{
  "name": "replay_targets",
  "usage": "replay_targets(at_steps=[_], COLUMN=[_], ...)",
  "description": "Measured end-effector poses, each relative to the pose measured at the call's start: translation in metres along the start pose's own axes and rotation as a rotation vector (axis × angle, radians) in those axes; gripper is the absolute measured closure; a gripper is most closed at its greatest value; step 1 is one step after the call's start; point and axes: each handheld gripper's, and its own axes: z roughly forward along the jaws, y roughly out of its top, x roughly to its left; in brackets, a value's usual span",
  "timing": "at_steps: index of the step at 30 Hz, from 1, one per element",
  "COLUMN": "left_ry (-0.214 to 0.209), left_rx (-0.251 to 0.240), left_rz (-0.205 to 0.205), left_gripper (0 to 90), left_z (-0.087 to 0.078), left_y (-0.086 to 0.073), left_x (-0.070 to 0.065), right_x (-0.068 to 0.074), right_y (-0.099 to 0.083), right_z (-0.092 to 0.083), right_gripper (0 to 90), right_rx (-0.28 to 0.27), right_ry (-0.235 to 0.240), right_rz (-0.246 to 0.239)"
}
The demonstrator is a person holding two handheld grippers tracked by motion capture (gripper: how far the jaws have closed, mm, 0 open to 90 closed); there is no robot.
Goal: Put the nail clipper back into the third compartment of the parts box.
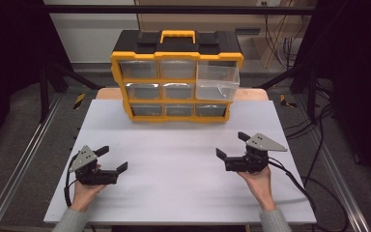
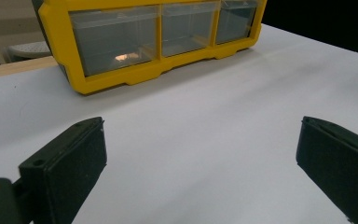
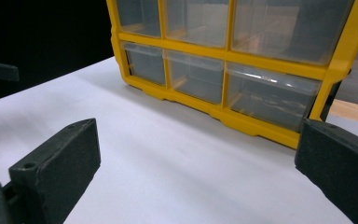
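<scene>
A yellow and black organiser (image 1: 176,77) with clear drawers stands upright at the far middle of the white table (image 1: 174,193). Its top right drawer (image 1: 217,82) is pulled out toward me and tilts down. My left gripper (image 1: 112,159) rests low at the near left, open, with nothing between its jaws. My right gripper (image 1: 232,145) sits at the near right, also open and empty. The left gripper view looks at the organiser's bottom row (image 2: 158,37) from the left. In the right gripper view the organiser's lower drawers (image 3: 223,74) stand close ahead.
Black frame posts (image 1: 43,72) and metal rails (image 1: 24,154) flank the table. Cables (image 1: 319,145) trail on the floor at the right. A wooden board (image 1: 251,94) shows behind the organiser. Bare white tabletop lies between the grippers and the organiser.
</scene>
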Motion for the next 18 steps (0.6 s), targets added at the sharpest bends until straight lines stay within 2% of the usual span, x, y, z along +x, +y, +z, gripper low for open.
replay_targets(at_steps=[6,10,18], left_ry=[-0.003,-0.003,0.001], left_rx=[0.002,0.002,0.005], left_rz=[0.007,0.008,0.006], left_gripper=[1.7,1.7,1.8], left_z=[0.001,0.001,0.001], left_y=[0.0,-0.001,-0.002], left_x=[-0.001,-0.002,-0.002], right_x=[-0.006,-0.011,-0.021], right_y=[-0.019,-0.03,-0.047], right_z=[-0.011,-0.017,-0.023], right_gripper=[1.1,1.0,1.1], right_rx=[-0.006,-0.021,-0.009], right_ry=[0.006,0.009,0.009], right_rz=[-0.01,0.002,0.01])
